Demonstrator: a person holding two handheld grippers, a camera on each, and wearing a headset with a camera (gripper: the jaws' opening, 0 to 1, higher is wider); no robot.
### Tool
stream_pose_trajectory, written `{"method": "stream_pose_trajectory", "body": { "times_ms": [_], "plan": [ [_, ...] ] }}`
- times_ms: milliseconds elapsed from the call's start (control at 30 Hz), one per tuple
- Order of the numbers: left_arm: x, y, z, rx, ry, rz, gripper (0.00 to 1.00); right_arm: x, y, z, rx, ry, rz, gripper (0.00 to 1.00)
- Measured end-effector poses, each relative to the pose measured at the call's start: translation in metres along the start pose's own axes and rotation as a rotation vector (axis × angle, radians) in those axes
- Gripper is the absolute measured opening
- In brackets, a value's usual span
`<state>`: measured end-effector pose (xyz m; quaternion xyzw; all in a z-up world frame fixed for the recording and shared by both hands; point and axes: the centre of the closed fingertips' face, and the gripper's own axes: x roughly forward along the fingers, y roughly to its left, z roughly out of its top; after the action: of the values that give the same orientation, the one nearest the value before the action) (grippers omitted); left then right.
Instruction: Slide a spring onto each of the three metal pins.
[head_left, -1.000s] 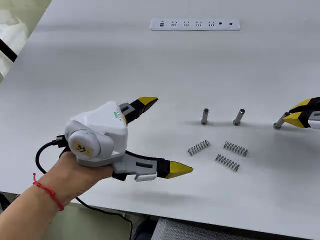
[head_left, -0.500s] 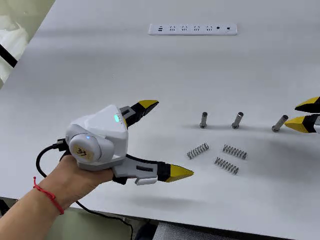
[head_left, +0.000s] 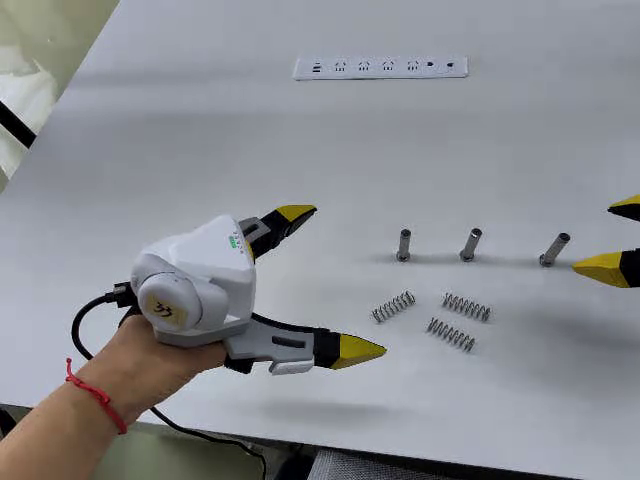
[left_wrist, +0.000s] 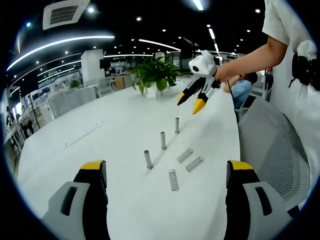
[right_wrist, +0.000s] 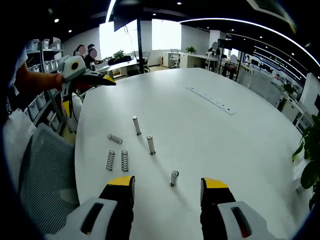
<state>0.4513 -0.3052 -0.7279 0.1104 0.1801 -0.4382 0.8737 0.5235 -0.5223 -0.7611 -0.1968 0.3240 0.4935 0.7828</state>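
Both grippers are spread wide and empty. The left gripper (head_left: 330, 281) hovers well to the left of the parts, and the right gripper (head_left: 612, 237) sits just beside the rightmost pin (head_left: 553, 249). The three pins (head_left: 470, 243) stand upright in a row on the counter (head_left: 200, 130). The three springs (head_left: 467, 307) lie loose just in front of them, none threaded yet. I judge the springs light, squashy and prone to roll, so I'd pinch one gently across its coils near one end, leaving the other end free. The pins look easy to tip.
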Motion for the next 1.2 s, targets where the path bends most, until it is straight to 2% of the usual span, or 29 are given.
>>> {"method": "stream_pose_trajectory", "body": {
  "times_ms": [67, 100, 267, 333, 467, 667, 800, 1200],
  "plan": [
    [0.0, 0.0, 0.0, 0.002, 0.001, 0.0, 0.99, -0.003, 0.003, 0.0, -0.004, -0.016, 0.005, 0.55],
    [0.0, -0.001, 0.001, 0.005, 0.003, 0.001, 0.99, -0.005, 0.004, 0.002, -0.019, -0.041, 0.006, 0.58],
    [-0.001, -0.001, 0.003, 0.009, 0.004, 0.002, 0.99, -0.014, 0.011, -0.001, -0.018, -0.074, 0.017, 0.64],
    [-0.002, -0.001, 0.003, 0.014, 0.008, 0.004, 0.99, -0.015, 0.007, -0.003, -0.016, -0.087, 0.025, 0.68],
    [-0.002, -0.002, 0.003, 0.018, 0.012, 0.005, 0.99, -0.021, 0.015, -0.005, -0.022, -0.112, 0.045, 0.76],
    [0.0, -0.003, 0.003, 0.023, 0.021, 0.005, 0.99, -0.03, 0.022, -0.014, -0.028, -0.141, 0.071, 0.85],
    [0.001, -0.003, 0.002, 0.026, 0.03, 0.006, 0.99, -0.034, 0.019, -0.023, -0.023, -0.165, 0.083, 0.89],
    [0.009, -0.002, -0.014, 0.033, 0.123, 0.006, 0.93, -0.044, 0.032, -0.034, -0.016, -0.186, 0.088, 0.95]
  ]
}}
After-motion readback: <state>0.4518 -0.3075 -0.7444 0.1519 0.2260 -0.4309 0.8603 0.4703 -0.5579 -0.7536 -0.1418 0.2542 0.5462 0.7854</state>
